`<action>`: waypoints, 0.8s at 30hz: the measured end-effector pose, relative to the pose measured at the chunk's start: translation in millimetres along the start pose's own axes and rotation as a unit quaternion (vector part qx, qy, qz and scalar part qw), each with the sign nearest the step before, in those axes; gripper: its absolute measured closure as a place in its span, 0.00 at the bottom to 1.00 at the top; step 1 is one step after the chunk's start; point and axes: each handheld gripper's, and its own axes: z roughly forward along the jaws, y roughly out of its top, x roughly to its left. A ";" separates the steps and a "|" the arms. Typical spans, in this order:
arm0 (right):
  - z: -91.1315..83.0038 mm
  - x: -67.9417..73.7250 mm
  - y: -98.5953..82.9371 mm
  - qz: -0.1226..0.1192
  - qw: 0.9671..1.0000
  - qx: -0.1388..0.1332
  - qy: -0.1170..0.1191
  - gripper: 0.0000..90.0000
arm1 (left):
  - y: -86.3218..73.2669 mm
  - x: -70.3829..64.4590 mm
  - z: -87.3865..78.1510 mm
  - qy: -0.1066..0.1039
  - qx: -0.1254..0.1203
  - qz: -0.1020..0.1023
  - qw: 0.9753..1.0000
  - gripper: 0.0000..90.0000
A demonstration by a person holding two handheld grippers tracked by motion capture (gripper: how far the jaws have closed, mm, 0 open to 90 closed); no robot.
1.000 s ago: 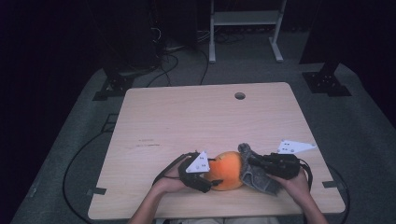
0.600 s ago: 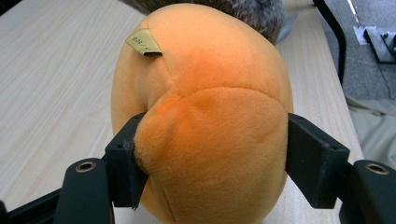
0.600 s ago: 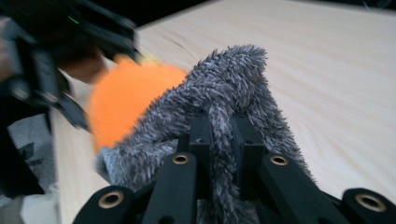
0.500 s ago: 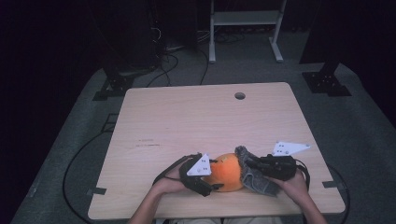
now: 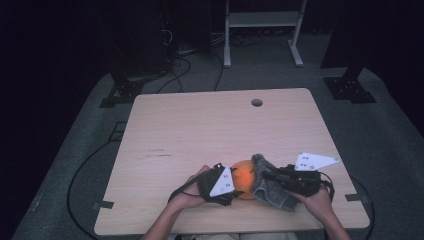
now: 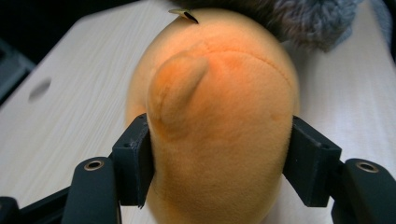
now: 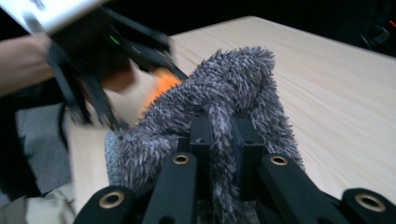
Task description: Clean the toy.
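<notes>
Your L gripper [image 6: 217, 154] is clamped on both sides of the orange plush toy [image 6: 219, 121], which sits near the table's [image 5: 200, 130] front edge; just right of the toy, your R gripper [image 7: 219, 135] is pinched tight on the grey fuzzy cloth [image 7: 224, 107]. Looks like you're mid-step working the cloth against the toy. Next: keep the toy steady w/ the L, draw the cloth w/o losing the pinch

Gripper [image 6: 217, 172] clamps orange plush toy [image 6: 219, 116] — perhaps squeezed.

Matt orange plush toy [image 6: 219, 116], shaggy grey cloth [image 7: 224, 112], pale wood-grain table [image 5: 200, 130].
</notes>
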 end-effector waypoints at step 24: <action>1.4 -18.1 -11.3 0.030 0.999 0.000 -0.020 0.90 | -17.2 10.2 -0.3 -0.029 -0.006 -0.074 0.997 0.31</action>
